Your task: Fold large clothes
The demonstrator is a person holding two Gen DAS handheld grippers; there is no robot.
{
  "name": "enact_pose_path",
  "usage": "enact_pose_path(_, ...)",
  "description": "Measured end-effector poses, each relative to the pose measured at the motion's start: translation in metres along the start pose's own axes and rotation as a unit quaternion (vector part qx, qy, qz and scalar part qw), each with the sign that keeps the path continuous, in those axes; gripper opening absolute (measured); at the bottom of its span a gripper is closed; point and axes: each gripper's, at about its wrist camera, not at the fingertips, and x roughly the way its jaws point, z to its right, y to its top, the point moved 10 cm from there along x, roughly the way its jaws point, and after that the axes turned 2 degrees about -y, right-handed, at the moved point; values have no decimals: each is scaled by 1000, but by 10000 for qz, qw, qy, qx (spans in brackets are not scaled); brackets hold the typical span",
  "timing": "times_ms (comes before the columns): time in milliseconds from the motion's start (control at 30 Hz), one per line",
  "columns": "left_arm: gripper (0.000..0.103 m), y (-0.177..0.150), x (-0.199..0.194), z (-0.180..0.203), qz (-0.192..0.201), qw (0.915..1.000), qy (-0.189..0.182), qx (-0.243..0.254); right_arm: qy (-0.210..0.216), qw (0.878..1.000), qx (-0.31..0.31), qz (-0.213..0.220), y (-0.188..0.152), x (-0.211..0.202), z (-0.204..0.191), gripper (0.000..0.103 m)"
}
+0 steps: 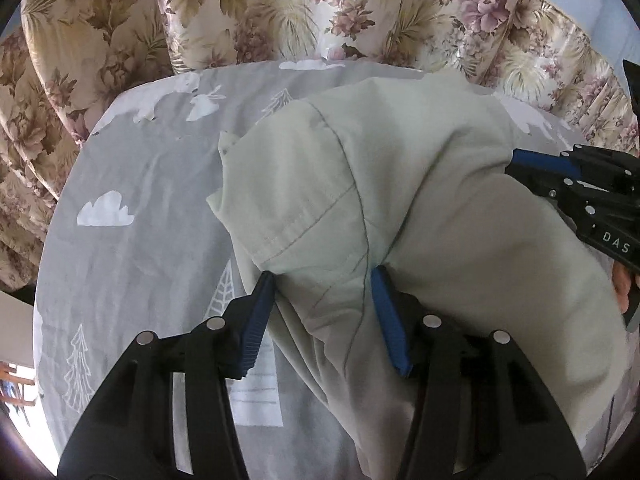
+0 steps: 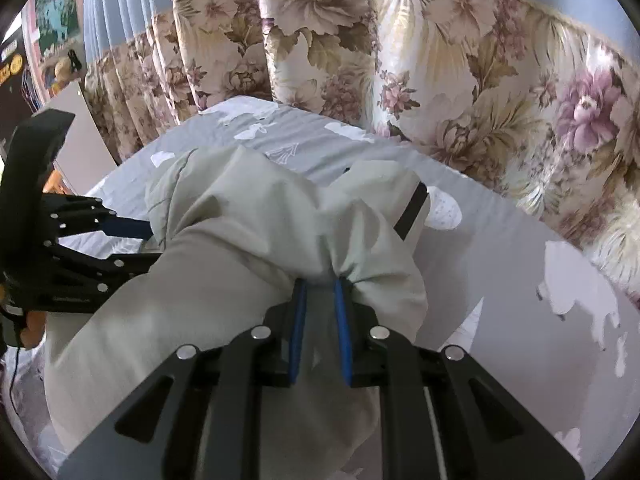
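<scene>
You can read one marking only: the white capitals "DAS" on the black body of the right gripper (image 1: 576, 184), where it enters the left wrist view at the right edge; the letters run on towards the frame's rim and you cannot tell whether the word continues. In the right wrist view a faint pale line of lettering stands on the black frame of the left gripper (image 2: 132, 228), low on its lower bar, too small and blurred for you to read. The wall pictures (image 2: 56, 12) at the upper left of that view carry nothing you can make out
</scene>
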Motion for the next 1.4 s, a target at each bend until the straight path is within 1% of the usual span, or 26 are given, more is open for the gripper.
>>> enact_pose_path(100,53,0,0,0,-11,10000,10,44,103,9999,62,42,-2,1,1,14)
enact_pose_path(233,59,2,0,-1,-20,9998,165,99,42,10000,-7,10,-1,2,-1,14)
enact_pose_path(333,69,4,-1,-6,-86,9996,245,57,80,9999,70,-75,0,0,0,14)
enact_pose_path(367,72,5,-1,-8,-108,9997,215,-4,137,9997,146,-104,1,-2,1,16)
enact_pose_path(400,72,5,-3,-10,-138,9998,128,-97,212,9994,258,-113,2,-6,3,17)
enact_pose_path(433,72,5,-9,-12,-173,9995,-35,-274,326,9985,443,-81,4,-15,5,22)
enact_pose_path(467,73,5,-14,-14,-170,9990,-97,-394,434,9973,589,-32,4,-23,6,37)
enact_pose_path(500,76,4,-20,-17,-144,9983,-137,-543,521,9962,695,22,5,-31,7,47)
enact_pose_path(533,79,3,-27,-19,-105,9976,-181,-654,514,9954,804,107,4,-42,8,64)
enact_pose_path(567,88,2,-36,-19,-42,9968,-271,-753,470,9949,875,187,3,-50,9,68)
enact_pose_path(600,94,1,-42,-19,4,9961,-333,-820,489,9942,927,227,1,-55,8,68)
enact_pose_path(633,96,-2,-49,-18,64,9951,-400,-897,594,9927,1028,215,-2,-60,6,68)
enact_pose_path(667,97,-5,-52,-16,86,9948,-433,-916,661,9913,1123,179,-6,-62,6,71)
enact_pose_path(733,98,-12,-56,-8,84,9951,-433,-883,714,9884,1339,29,-18,-61,5,78)
enact_pose_path(800,99,-18,-58,-2,49,9957,-392,-836,792,9852,1517,-59,-27,-58,5,78)
enact_pose_path(967,100,-27,-60,14,76,9959,-508,-741,946,9737,2056,-255,-52,-48,9,78)
enact_pose_path(1033,100,-29,-58,18,81,9944,-687,-794,1054,9686,2230,-296,-58,-46,8,78)
enact_pose_path(1100,100,-31,-51,21,66,9896,-1049,-982,1139,9644,2361,-364,-64,-42,7,78)
enact_pose_path(1133,100,-32,-48,21,41,9874,-1173,-1063,1201,9622,2411,-394,-67,-40,5,78)
enact_pose_path(1167,100,-34,-41,22,-3,9830,-1399,-1191,1221,9617,2424,-399,-68,-39,4,78)
enact_pose_path(1233,100,-37,-32,25,-46,9772,-1690,-1282,1221,9629,2376,-393,-69,-37,4,78)
enact_pose_path(1333,100,-41,-22,28,-80,9692,-2036,-1382,1281,9622,2368,-404,-72,-35,3,78)
enact_pose_path(1400,100,-41,-23,32,12,9738,-1926,-1212,1288,9633,2316,-429,-72,-34,2,78)
